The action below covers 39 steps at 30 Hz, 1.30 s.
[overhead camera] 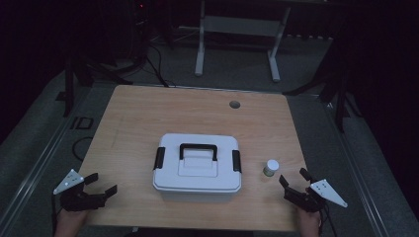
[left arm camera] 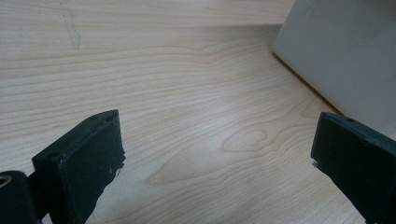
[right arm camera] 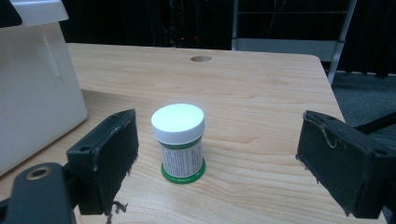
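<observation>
One camera looks down from high above the pale wooden surface [overhead camera: 148, 123], while two low, close ones look along it, both sharing the white plastic box [overhead camera: 196, 168].

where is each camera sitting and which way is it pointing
High view: above the person's table edge, looking forward and down on the white box, jar, both hands, left gripper and right gripper.
Left gripper view: on the left gripper, low over the table toward the box's wall.
Right gripper view: on the right gripper, facing the jar.
All share the box.
</observation>
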Available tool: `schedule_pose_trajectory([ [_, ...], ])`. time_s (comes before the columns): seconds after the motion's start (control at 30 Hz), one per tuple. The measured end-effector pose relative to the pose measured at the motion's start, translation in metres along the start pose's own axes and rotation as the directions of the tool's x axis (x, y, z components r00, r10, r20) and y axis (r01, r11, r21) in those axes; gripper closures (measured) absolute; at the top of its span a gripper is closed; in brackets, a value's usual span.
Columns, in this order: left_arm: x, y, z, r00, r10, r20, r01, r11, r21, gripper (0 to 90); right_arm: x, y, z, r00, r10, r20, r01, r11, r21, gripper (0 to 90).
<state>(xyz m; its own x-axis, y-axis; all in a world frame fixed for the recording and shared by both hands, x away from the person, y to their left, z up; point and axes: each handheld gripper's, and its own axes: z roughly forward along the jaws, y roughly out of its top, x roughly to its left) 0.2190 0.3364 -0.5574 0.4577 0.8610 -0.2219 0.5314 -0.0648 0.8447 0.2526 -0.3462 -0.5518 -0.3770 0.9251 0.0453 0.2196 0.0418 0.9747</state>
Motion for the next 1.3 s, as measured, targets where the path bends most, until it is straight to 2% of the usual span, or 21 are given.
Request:
schedule_pose_trajectory([
  [0.23,-0.001,0.001,0.003,0.9996,0.016,0.025,-0.017,0.9988,0.045,4.4,0.0,0.0,0.0,1.0,0.001,0.001,-0.001,1.0,-0.001,12.1],
  [0.33,0.0,0.002,0.004,0.9983,0.045,0.038,-0.048,0.9956,0.08,4.4,0.0,0.0,0.0,1.0,0.003,0.0,-0.003,1.0,0.0,12.0],
  [0.5,0.0,0.007,0.005,0.9911,0.127,0.041,-0.132,0.98,0.149,4.4,0.0,0.0,0.0,1.0,0.001,0.003,-0.001,1.0,0.003,12.0],
  [0.57,0.001,0.008,0.005,0.9903,0.117,0.075,-0.128,0.9774,0.168,4.4,0.0,0.0,0.0,1.0,0.0,0.003,0.0,1.0,0.004,12.0],
  [0.63,0.001,0.009,0.005,0.9869,0.12,0.108,-0.139,0.9713,0.193,4.4,0.0,0.0,0.0,1.0,-0.006,0.006,0.006,1.0,0.008,12.0],
  [0.7,0.0,0.01,0.006,0.9826,0.126,0.137,-0.155,0.9602,0.232,4.5,0.0,0.0,0.0,1.0,-0.007,0.005,0.007,1.0,0.008,12.0],
  [0.73,-0.001,0.011,0.007,0.98,0.137,0.144,-0.171,0.9497,0.262,4.5,0.0,0.0,0.001,1.0,-0.008,0.006,0.008,1.0,0.008,12.1],
  [0.77,-0.001,0.011,0.007,0.98,0.137,0.144,-0.171,0.9497,0.262,4.5,0.0,0.0,0.001,1.0,-0.008,0.006,0.008,1.0,0.008,12.1],
  [0.8,-0.004,0.013,0.009,0.9725,0.164,0.165,-0.211,0.9222,0.324,4.5,0.0,0.0,0.001,1.0,-0.008,0.006,0.008,1.0,0.008,12.0],
  [0.83,-0.005,0.014,0.009,0.9707,0.175,0.165,-0.222,0.9152,0.337,4.5,0.0,0.0,0.0,1.0,-0.006,0.007,0.005,1.0,0.009,12.1],
  [0.87,-0.008,0.015,0.01,0.966,0.193,0.172,-0.244,0.8998,0.362,4.5,0.0,0.0,0.0,1.0,-0.006,0.007,0.006,1.0,0.009,12.0],
  [0.97,-0.014,0.021,0.012,0.9477,0.26,0.186,-0.316,0.8446,0.432,5.6,0.0,0.0,0.0,1.0,-0.003,0.008,0.003,1.0,0.008,12.1],
  [1.0,-0.016,0.024,0.014,0.9402,0.279,0.196,-0.339,0.8219,0.458,5.6,0.0,0.0,0.0,1.0,-0.003,0.008,0.003,1.0,0.008,12.1],
  [1.03,-0.018,0.026,0.015,0.9345,0.295,0.199,-0.355,0.8056,0.474,5.6,0.0,0.0,0.0,1.0,-0.003,0.007,0.002,1.0,0.008,12.1],
  [1.1,-0.02,0.031,0.016,0.9281,0.305,0.213,-0.372,0.7795,0.504,5.6,0.0,0.0,0.001,0.9999,-0.007,0.007,0.007,1.0,0.01,12.1],
  [1.13,-0.021,0.033,0.017,0.9232,0.317,0.218,-0.384,0.7608,0.523,5.6,0.001,0.0,0.001,0.9999,-0.009,0.008,0.009,1.0,0.011,12.0],
  [1.17,-0.021,0.033,0.017,0.9232,0.317,0.218,-0.384,0.7608,0.523,5.6,0.001,0.0,0.001,0.9999,-0.009,0.008,0.009,1.0,0.011,12.0],
  [1.2,-0.023,0.038,0.019,0.9151,0.326,0.237,-0.403,0.7197,0.565,5.6,0.001,0.0,0.001,0.9999,-0.011,0.007,0.011,1.0,0.012,12.0],
  [1.23,-0.023,0.041,0.02,0.9106,0.335,0.242,-0.413,0.7012,0.581,5.6,0.001,0.0,0.001,0.9999,-0.009,0.006,0.009,1.0,0.01,12.0],
  [1.27,-0.025,0.045,0.022,0.9006,0.353,0.253,-0.432,0.6599,0.615,5.6,0.0,0.0,0.001,1.0,-0.005,0.007,0.005,1.0,0.01,12.0],
  [1.3,-0.025,0.045,0.022,0.9006,0.353,0.253,-0.432,0.6599,0.615,5.6,0.0,0.0,0.001,1.0,-0.005,0.007,0.005,1.0,0.01,12.0],
])
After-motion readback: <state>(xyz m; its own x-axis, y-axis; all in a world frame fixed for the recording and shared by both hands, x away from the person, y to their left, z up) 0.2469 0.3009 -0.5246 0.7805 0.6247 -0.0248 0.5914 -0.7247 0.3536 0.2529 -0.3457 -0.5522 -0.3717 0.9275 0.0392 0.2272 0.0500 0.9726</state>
